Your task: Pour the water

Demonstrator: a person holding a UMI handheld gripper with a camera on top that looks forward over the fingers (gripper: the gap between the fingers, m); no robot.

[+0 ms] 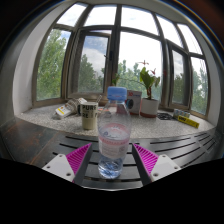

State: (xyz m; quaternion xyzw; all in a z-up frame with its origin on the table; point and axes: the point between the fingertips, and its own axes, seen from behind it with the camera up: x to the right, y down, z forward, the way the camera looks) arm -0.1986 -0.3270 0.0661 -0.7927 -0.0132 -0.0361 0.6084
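A clear plastic water bottle (113, 135) with a pale label stands upright on a dark slatted table (50, 140). It holds a little water at the bottom. My gripper (112, 160) is open, with the bottle between the two pink pads (76, 158) and a gap on each side. A light-coloured cup (88, 114) stands beyond the bottle, a little to its left, at the edge of the windowsill.
A stone windowsill (45, 115) runs behind the table under a large window. On it are a potted plant (150, 101), a blue-topped container (119, 96) behind the bottle, small items (66, 109) at the left and a yellow object (187, 120) at the right.
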